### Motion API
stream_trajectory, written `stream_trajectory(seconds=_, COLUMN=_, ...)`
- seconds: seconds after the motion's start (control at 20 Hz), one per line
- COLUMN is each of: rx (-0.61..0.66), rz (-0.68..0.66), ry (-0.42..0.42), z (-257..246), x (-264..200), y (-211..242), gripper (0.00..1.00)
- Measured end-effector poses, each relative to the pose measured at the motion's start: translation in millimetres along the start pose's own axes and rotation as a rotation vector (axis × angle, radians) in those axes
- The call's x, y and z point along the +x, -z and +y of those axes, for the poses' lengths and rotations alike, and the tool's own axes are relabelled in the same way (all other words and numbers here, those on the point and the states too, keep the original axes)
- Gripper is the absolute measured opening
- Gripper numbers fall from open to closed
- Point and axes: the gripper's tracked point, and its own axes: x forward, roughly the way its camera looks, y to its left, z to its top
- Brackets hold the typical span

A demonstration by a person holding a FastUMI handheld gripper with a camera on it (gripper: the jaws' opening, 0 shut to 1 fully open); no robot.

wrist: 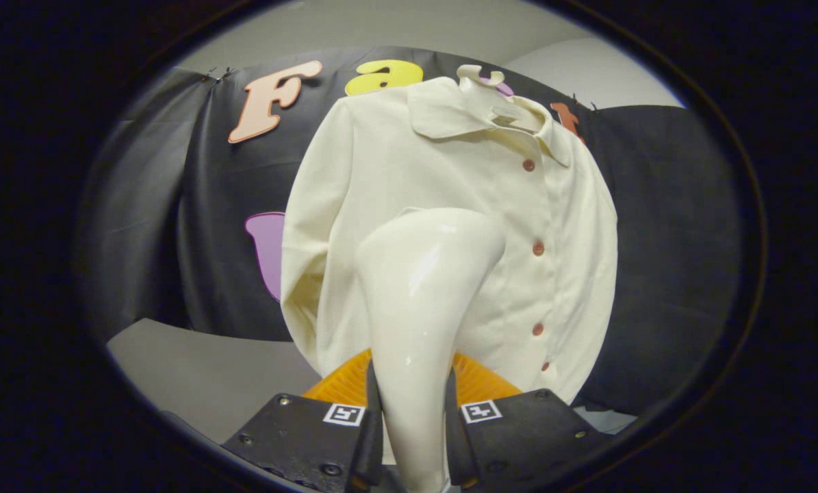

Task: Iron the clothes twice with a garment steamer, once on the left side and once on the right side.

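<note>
1. A black cloth wall [176, 226] hangs at the far left, behind everything, with a pale grey floor [196, 376] at its foot.
2. A cream shirt [381, 171] hangs in front of the wall, facing the gripper, on a hanger whose pale hook [480, 74] shows above the collar.
3. The shirt's near sleeve [306, 260] hangs down at its left edge, just beside the steamer.
4. The steamer [419, 294] is glossy and cream, and rises from between the fingers up over the shirt's middle; its wide head sits at chest height, left of the button line.
5. I cannot tell whether the head touches the cloth or only stands close to it.
6. The gripper [414, 431] is clamped on the steamer's narrow handle: both fingers press its sides, one on each side.
7. An orange ribbed part [480, 383] shows just behind the handle, above the finger blocks.
8. Each finger block carries a small square marker [343, 414] on top.
9. A row of reddish buttons [538, 248] runs down the shirt front, right of the steamer head.
10. The shirt's right half [580, 274] lies beyond the buttons, apart from the steamer.
11. More black wall stands at the far right, with pale wall [586, 68] above it.
</note>
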Motion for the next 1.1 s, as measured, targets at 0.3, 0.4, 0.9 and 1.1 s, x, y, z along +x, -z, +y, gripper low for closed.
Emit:
stream_trajectory(seconds=0.3, rx=0.018, rz=0.039, ry=-0.003, z=-2.5, x=-0.7, y=58.6, gripper=0.37)
stream_trajectory(seconds=0.4, rx=0.023, rz=0.042, ry=-0.007, z=-2.4, x=-0.9, y=78.3, gripper=0.37)
stream_trajectory(seconds=0.9, rx=0.123, rz=0.065, ry=-0.060, z=-0.2, x=-3.1, y=188.9, gripper=0.37)
stream_trajectory(seconds=1.1, rx=0.147, rz=0.095, ry=-0.065, z=-2.8, x=-5.7, y=230.8, gripper=0.37)
